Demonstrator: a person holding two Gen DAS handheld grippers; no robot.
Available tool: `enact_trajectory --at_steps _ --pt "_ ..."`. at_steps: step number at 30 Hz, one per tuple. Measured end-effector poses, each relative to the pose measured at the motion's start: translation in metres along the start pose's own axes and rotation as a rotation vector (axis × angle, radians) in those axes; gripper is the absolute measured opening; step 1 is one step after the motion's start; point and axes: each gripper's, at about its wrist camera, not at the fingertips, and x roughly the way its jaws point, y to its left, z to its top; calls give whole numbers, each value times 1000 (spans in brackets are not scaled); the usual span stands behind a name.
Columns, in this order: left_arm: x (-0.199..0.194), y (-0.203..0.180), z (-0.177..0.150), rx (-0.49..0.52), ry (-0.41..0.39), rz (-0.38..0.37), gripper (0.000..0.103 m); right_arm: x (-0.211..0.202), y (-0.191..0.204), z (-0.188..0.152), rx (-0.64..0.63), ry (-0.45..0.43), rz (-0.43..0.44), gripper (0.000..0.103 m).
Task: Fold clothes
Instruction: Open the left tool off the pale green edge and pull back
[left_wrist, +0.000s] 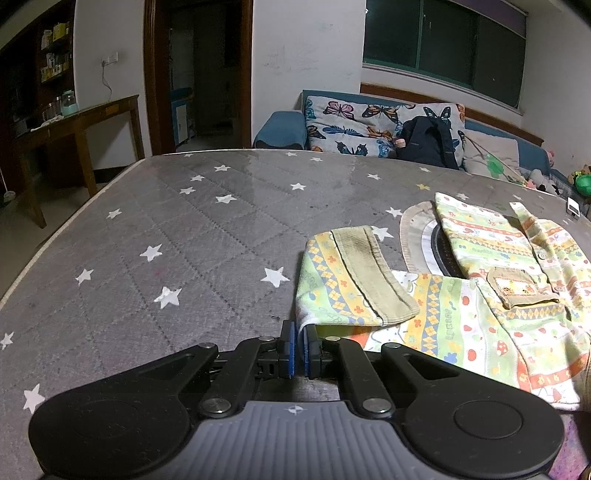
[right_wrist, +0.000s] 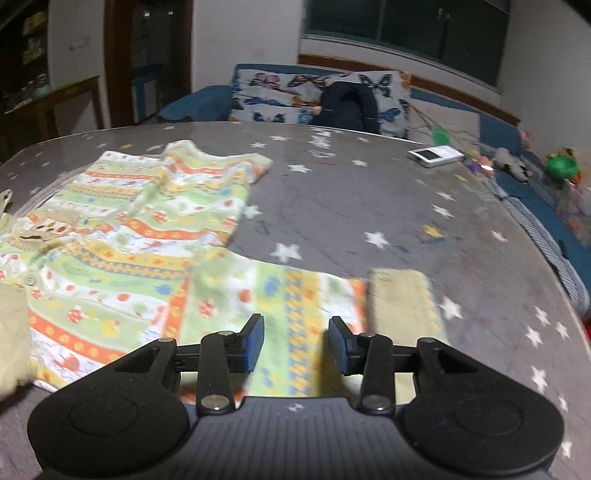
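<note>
A soft, striped cotton shirt (left_wrist: 461, 314) with ribbed tan cuffs lies on the quilted grey star-print mattress (left_wrist: 184, 240). The left gripper (left_wrist: 299, 349) pinches its folded sleeve edge; the right gripper (right_wrist: 295, 345) hovers released above the other sleeve.

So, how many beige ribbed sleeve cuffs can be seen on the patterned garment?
2. One beige ribbed cuff lies on the sleeve folded over near the left claw; the other beige cuff ends the flat sleeve ahead of the right claw.

Shirt (right_wrist: 122, 236): soft printed cloth, ribbed cuff (left_wrist: 373, 273); bed cover (left_wrist: 166, 229): quilted matt fabric.
</note>
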Motion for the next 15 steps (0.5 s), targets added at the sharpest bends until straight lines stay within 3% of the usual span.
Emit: enact_trajectory --at_steps 10,13,15 --pt "0 6 2 -33 12 1 9 -12 -34 -17 69 -1 -77 43" --pt "-1 9 2 -48 16 7 15 -13 -39 -20 88 -4 -83 43" --pt "-1 11 2 -64 22 21 26 -13 -41 -20 95 -7 -82 43"
